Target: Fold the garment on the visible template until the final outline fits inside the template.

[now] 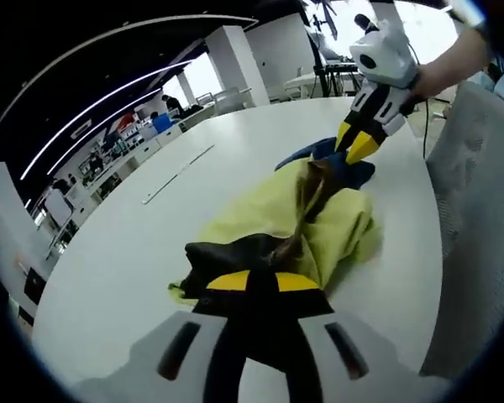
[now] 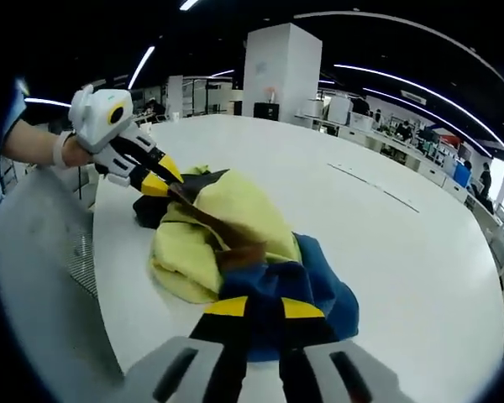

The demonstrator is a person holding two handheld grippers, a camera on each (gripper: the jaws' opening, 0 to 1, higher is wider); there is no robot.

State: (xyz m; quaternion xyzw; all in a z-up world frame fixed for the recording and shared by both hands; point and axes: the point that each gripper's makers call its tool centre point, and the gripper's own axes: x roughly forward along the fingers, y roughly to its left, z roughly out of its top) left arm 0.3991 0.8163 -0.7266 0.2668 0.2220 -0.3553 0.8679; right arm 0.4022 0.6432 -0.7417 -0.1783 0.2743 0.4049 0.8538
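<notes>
Garment (image 1: 319, 222) bunched, table (image 1: 151, 252) open around

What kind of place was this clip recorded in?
Likely an open-plan office or lab: a large white table holds the garment, with rows of desks behind, white pillars, and long ceiling strip lights.

Ceiling strip lights (image 1: 109, 101) glare bright overhead; the white table (image 2: 386, 252) gleams, windows (image 1: 197, 75) blow out, and straight lines bow at the soft edges.

Both tools are clamped shut at opposite ends, the left tool (image 1: 250, 281) facing the right tool (image 2: 254, 306).
</notes>
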